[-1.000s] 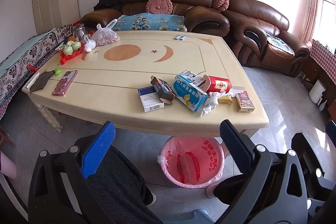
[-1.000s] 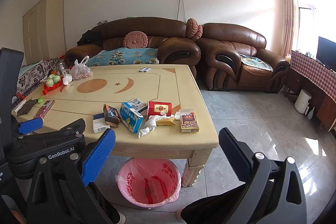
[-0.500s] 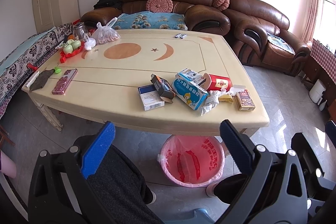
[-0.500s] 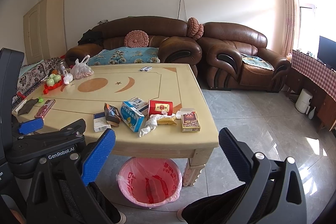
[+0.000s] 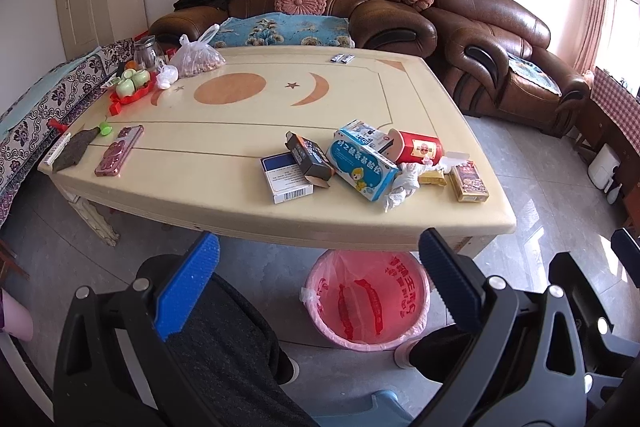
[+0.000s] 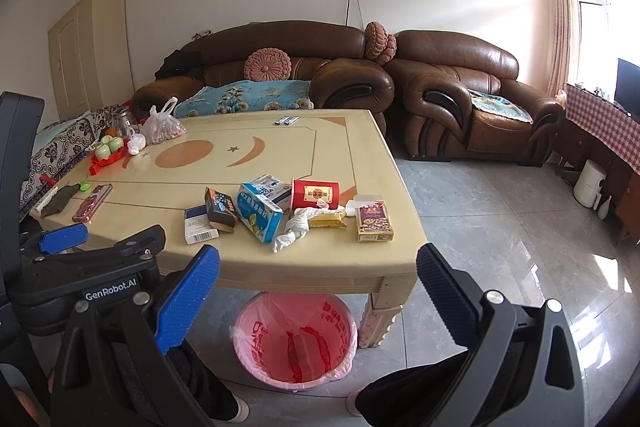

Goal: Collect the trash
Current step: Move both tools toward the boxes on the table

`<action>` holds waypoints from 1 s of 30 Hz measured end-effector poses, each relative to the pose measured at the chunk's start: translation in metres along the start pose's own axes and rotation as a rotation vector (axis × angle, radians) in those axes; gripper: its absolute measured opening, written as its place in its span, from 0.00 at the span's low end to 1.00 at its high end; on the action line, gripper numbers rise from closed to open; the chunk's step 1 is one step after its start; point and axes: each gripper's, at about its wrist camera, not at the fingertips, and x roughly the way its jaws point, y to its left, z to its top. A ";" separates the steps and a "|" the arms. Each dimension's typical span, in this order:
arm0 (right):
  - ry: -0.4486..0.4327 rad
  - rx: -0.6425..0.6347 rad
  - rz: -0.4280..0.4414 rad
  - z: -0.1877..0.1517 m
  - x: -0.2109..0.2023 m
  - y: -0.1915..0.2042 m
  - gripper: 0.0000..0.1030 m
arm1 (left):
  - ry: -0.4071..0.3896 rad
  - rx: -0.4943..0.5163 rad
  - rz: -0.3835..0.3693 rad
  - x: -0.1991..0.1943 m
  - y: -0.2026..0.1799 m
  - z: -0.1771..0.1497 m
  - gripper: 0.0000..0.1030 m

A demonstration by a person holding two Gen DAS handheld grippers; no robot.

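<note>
Left wrist view shows your left gripper (image 5: 320, 259) and right gripper (image 6: 318, 267) both spread wide, holding nothing, short of the bench (image 5: 240, 187). You haven't started: boxes (image 5: 362, 163) and tissue (image 5: 402, 183) wait above the pink bin (image 5: 366, 301). Reach forward first.

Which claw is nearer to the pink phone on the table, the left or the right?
Left. The pink phone lies at the table's left end, ahead-left of the open left claw. The open right claw sits further right, with the phone far to its left.
</note>
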 end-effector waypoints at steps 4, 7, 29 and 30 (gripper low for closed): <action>0.019 0.009 0.044 -0.001 0.014 -0.009 0.94 | 0.022 0.004 -0.015 0.012 0.011 0.003 0.95; 0.011 0.019 0.063 -0.002 0.024 -0.020 0.94 | 0.024 0.022 -0.037 0.024 0.023 0.008 0.95; 0.110 0.129 0.074 0.019 0.141 -0.090 0.94 | 0.226 0.060 -0.125 0.140 0.061 0.037 0.95; 0.115 0.130 0.071 0.019 0.145 -0.090 0.94 | 0.242 0.047 -0.134 0.147 0.061 0.036 0.95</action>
